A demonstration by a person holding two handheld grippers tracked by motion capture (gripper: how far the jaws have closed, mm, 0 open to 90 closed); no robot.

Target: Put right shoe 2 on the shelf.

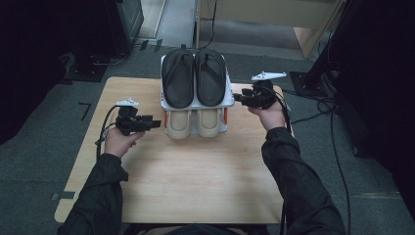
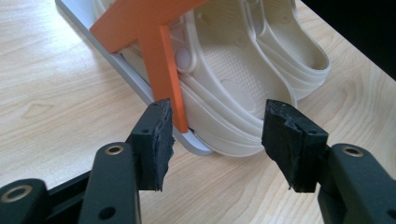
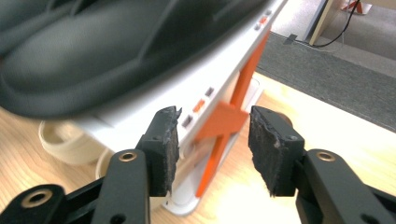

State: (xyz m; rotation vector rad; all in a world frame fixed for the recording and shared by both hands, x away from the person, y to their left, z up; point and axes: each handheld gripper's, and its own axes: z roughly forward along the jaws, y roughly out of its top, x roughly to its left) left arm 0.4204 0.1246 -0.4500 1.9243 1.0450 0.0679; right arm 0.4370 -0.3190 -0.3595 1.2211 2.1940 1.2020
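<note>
flanking the shoe rack [image 1: 230,102], beige pair [image 1: 193,122] half hidden beneath black pair [image 1: 195,77]

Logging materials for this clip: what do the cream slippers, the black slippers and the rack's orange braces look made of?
Cream slippers: moulded foam or rubber by the look, matte, with a stippled footbed and ribbed sides. Black slippers: probably similar foam, matte with a dull sheen. Orange braces: rigid plastic, seemingly, flat with crisp edges.

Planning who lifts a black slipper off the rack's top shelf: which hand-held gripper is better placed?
Probably the right hand-held gripper: it is level with the rack's top shelf, beside the black slippers. The left one is open by the cream slippers below.
</note>
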